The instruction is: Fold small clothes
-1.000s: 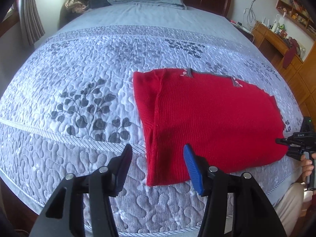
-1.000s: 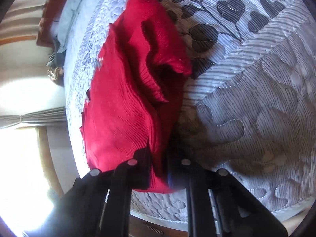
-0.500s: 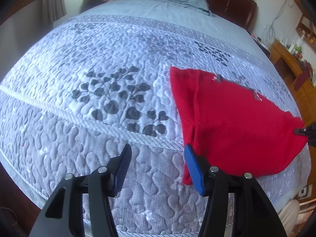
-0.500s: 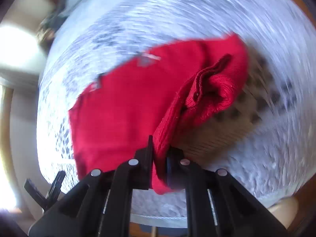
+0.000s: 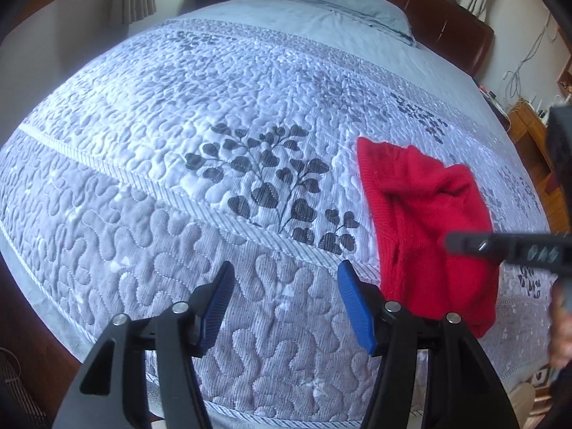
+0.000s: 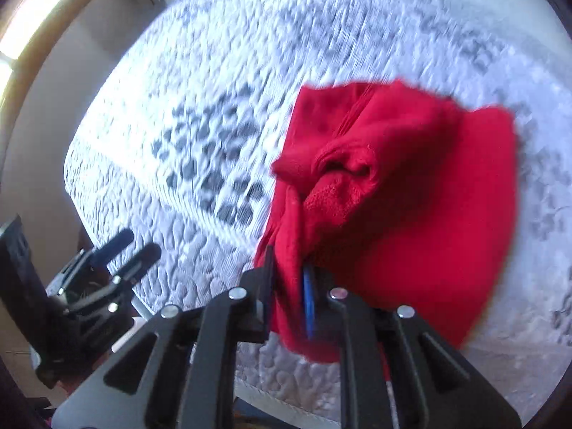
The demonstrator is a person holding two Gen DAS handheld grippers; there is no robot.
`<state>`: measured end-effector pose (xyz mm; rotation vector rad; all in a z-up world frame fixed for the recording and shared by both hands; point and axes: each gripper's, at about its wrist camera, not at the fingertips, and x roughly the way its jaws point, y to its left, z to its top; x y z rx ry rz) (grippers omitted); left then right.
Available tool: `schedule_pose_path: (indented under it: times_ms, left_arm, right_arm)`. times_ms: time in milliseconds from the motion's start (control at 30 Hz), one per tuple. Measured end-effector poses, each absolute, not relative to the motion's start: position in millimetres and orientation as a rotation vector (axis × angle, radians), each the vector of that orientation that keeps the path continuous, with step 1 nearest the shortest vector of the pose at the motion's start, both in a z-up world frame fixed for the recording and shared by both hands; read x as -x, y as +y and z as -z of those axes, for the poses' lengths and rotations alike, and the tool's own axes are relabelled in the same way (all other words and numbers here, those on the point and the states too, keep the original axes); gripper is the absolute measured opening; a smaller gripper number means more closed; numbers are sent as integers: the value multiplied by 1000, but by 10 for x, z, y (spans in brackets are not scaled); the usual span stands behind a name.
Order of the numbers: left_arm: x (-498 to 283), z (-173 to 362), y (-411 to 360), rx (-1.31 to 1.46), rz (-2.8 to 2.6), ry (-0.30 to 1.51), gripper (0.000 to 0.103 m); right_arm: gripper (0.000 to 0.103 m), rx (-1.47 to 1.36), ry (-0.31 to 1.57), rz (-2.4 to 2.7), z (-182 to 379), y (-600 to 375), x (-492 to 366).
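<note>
The red sweater [image 5: 429, 228] lies bunched at the right of the left wrist view, on the quilt [image 5: 200, 136]. The left gripper [image 5: 286, 300] at lower centre stands wide, nothing between its blue pads. In the right wrist view, the right gripper [image 6: 289, 296] has just been opening, a sweater fold still between its narrow jaws.

Red sweater [image 5: 432, 221]: ribbed knit cloth, matt, fuzzy. Bedspread [image 5: 214, 114]: quilted cloth, stitched, slight sheen. Left tongs [image 5: 286, 304]: matt black plastic, ridged blue pads, shiny metal rivets. Headboard [image 5: 439, 10] at 1 o'clock: glossy brown, padded.
</note>
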<state>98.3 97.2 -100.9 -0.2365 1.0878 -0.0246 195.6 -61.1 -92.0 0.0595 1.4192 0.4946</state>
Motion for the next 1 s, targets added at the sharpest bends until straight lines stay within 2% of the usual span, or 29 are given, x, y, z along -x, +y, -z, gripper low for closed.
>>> schedule_pose_path:
  times_ms: [167, 200, 233, 467, 667, 833, 900, 967, 1000]
  left_arm:
    - [-1091, 1058, 946, 246, 75, 1117, 60]
    - [-1129, 1046, 928, 253, 88, 1117, 60]
    - [-1187, 1023, 893, 262, 112, 1116, 60]
    - [-1701, 757, 438, 204, 235, 1087, 60]
    - [-1863, 549, -454, -136, 298, 1008, 60]
    - [-2123, 762, -1015, -318, 284, 1030, 60]
    - [-2221, 889, -1138, -331, 311, 1074, 53]
    - [-2279, 1003, -1222, -341, 329, 1110, 31]
    - [-2307, 1057, -1248, -346, 331, 1124, 25]
  right_arm:
    - [34, -173, 1418, -557, 952, -948, -1756]
    - [44, -197, 1411, -566, 918, -1065, -1708]
    - [48, -215, 1405, -577, 887, -1171, -1659]
    - [49, -267, 1363, -558, 863, -1564, -1519]
    - [49, -360, 1335, -548, 952, -1838, -1555]
    - [49, -411, 1316, -537, 932, -2079, -1566]
    - [49, -430, 1312, -520, 945, -2199, -1579]
    - [49, -458, 1312, -510, 970, -2311, -1586]
    - [49, -468, 1313, -510, 979, -2349, -1592]
